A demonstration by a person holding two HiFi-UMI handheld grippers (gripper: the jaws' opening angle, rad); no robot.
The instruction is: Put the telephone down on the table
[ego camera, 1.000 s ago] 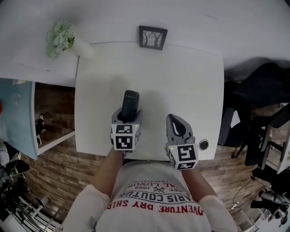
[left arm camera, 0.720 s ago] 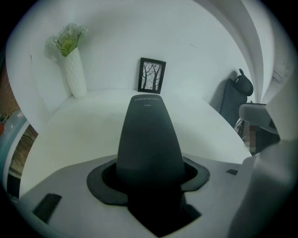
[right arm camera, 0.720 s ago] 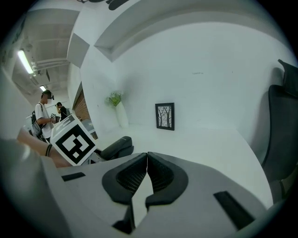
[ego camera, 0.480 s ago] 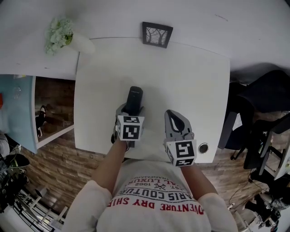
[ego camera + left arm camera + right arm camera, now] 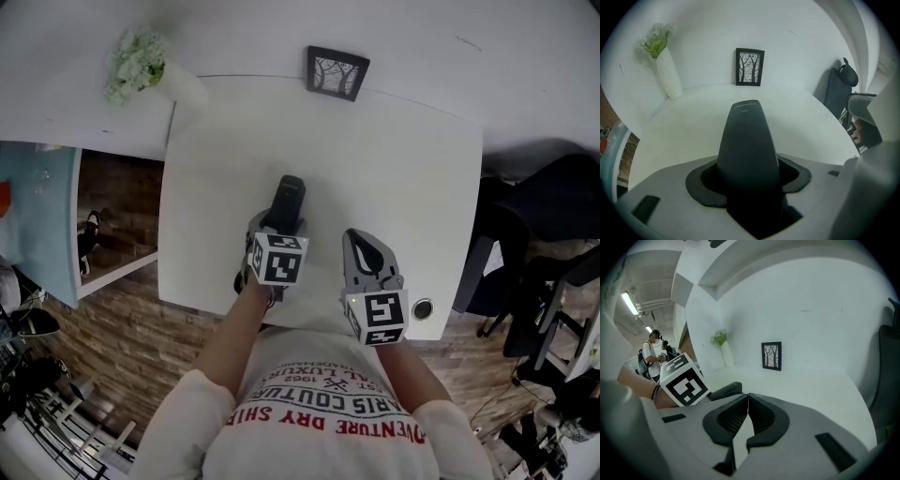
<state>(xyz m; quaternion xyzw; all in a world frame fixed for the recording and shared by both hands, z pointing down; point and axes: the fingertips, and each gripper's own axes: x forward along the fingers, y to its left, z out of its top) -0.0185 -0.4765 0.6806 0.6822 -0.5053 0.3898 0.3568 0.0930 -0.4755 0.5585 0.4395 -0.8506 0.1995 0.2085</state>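
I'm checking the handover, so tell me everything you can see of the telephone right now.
The telephone is a slim, dark, matte handset, plastic by the look, with a rounded far end bearing faint print. Its near end is clamped between the left gripper's jaws, pointing away over the white table. Whether it touches the tabletop cannot be told.

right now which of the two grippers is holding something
The left gripper: its jaws are clamped on the dark telephone. The right gripper is shut with nothing between its jaws.
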